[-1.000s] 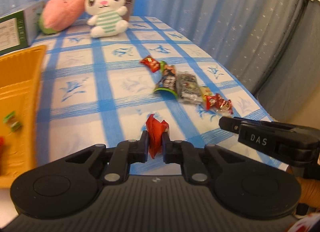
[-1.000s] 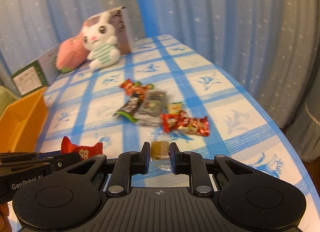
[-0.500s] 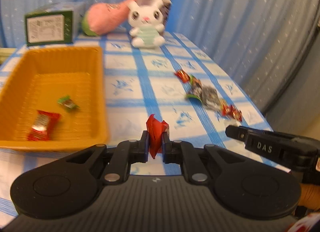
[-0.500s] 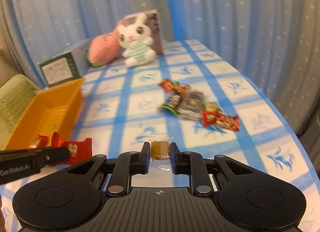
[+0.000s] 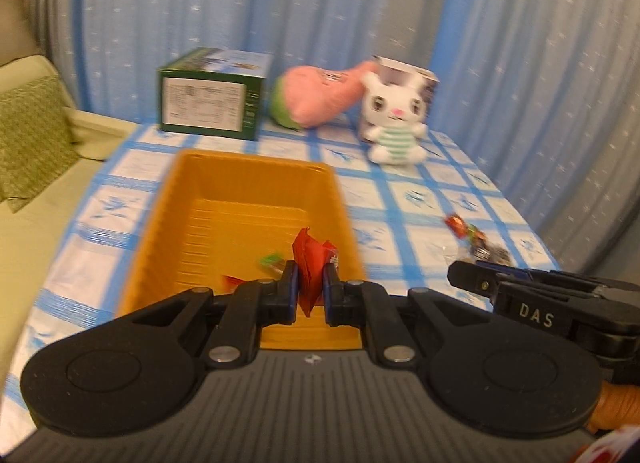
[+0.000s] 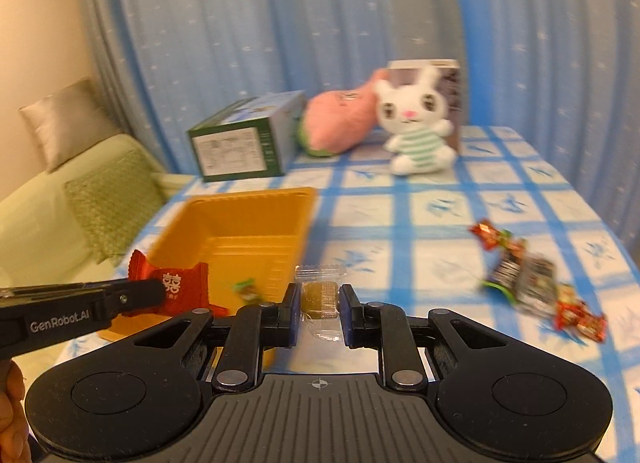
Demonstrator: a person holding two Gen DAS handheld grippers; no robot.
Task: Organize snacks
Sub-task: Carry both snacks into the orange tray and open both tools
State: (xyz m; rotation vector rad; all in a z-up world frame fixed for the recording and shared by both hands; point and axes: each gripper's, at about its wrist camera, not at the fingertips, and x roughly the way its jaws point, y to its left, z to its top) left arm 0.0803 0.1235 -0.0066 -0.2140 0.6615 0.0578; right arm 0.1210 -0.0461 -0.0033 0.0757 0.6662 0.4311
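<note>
The left gripper (image 5: 308,293) is pinching a red wrapped snack (image 5: 311,263), which stands on edge between the pads with its long axis running up and away. Directly ahead at 12 o'clock, and below it, lies the orange basket (image 5: 192,199); from the left wrist view the gripper appears to hang over the basket's near end, where a small green candy (image 5: 270,260) and another red piece already rest. A drop there looks like all that is needed.

The right gripper (image 6: 320,303) is clamped on a clear-wrapped brown candy (image 6: 320,297), its wrapper ends pointing up and down. From this gripper the basket sits at about 10 o'clock, its right wall just beside the fingers, so the left side seems nearer to unloading. The remaining snack pile (image 6: 532,279) lies on the desk (image 6: 440,203) at 2 o'clock, well apart from the basket.
</note>
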